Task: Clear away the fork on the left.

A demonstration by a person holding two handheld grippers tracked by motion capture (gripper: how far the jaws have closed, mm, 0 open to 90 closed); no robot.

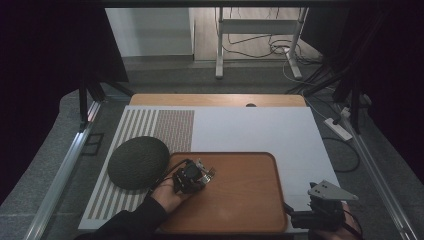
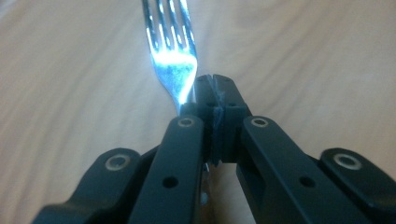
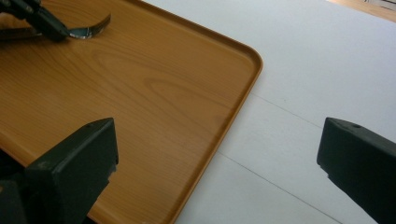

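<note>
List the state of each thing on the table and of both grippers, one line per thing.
Left gripper: shut on the fork's neck, over the tray.
Fork: gripped, tines pointing away from the jaws.
Right gripper: open, nothing between the jaws, at the tray's right edge.
Wooden tray: flat on the white mat, bare apart from the fork.
Dark green round mat: lying flat, left of the tray.

Tray [image 1: 250,210] right half bare — dark dome [image 1: 138,162] crowds its left.
</note>
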